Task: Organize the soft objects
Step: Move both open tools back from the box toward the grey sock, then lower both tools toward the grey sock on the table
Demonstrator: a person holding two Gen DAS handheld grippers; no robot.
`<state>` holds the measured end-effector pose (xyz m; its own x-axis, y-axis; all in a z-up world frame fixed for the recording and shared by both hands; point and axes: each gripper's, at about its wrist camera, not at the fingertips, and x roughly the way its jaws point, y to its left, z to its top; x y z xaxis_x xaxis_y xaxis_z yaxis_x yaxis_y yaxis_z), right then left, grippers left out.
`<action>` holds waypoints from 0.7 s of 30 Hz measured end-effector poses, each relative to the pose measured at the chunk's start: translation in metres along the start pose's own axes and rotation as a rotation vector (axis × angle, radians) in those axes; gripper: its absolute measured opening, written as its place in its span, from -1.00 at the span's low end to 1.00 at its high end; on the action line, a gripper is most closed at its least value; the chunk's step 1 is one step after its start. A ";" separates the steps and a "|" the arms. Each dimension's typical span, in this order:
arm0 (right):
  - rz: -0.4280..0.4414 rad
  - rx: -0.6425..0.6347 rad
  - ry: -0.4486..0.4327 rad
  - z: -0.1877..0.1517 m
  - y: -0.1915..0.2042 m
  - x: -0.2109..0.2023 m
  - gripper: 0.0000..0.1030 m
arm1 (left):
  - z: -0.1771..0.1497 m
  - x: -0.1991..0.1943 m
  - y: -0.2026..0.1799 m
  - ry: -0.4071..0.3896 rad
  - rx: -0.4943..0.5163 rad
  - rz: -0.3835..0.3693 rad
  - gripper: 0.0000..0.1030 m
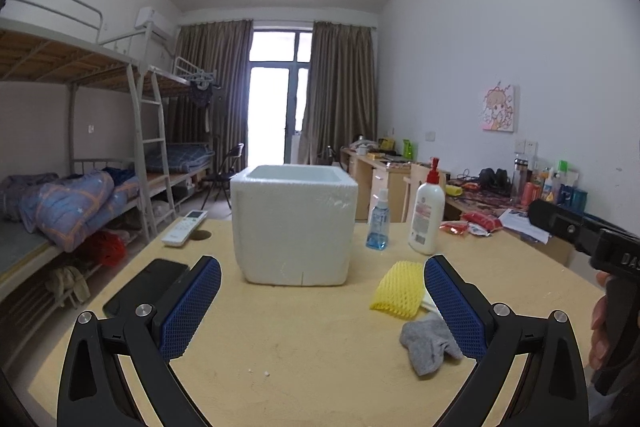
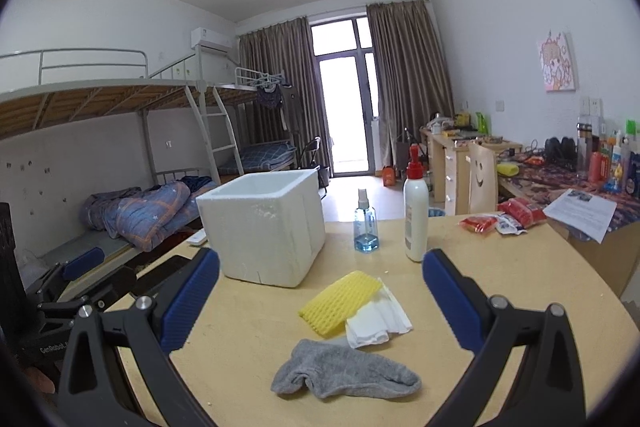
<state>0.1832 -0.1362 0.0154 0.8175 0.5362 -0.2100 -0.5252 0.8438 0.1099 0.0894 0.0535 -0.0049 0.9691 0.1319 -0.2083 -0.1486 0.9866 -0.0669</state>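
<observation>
Both tools gape wide and empty: left tool, right tool. The grey sock lies near the worktop's front edge, touching the white tissue and just beside the yellow foam net; bare worktop separates them from the foam box

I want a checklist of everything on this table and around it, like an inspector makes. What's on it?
Surface: round wooden table, a few crumbs.
Job's things: grey sock, yellow foam net, white tissue, lying together before the open white foam box.
Clutter: spray bottle, lotion bottle, red packets, phone, remote.
Grippers: left gripper and right gripper open, empty.
Cables: nothing seen on table.
Surroundings: bunk beds, desk, curtains.
</observation>
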 end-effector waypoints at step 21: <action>-0.041 -0.001 0.045 -0.027 -0.022 0.003 0.99 | -0.024 0.019 -0.018 0.068 0.036 -0.004 0.98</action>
<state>0.1908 -0.1540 -0.0143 0.8266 0.5001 -0.2582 -0.4921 0.8648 0.0995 0.1061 0.0360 -0.0309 0.9539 0.1219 -0.2744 -0.1360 0.9902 -0.0328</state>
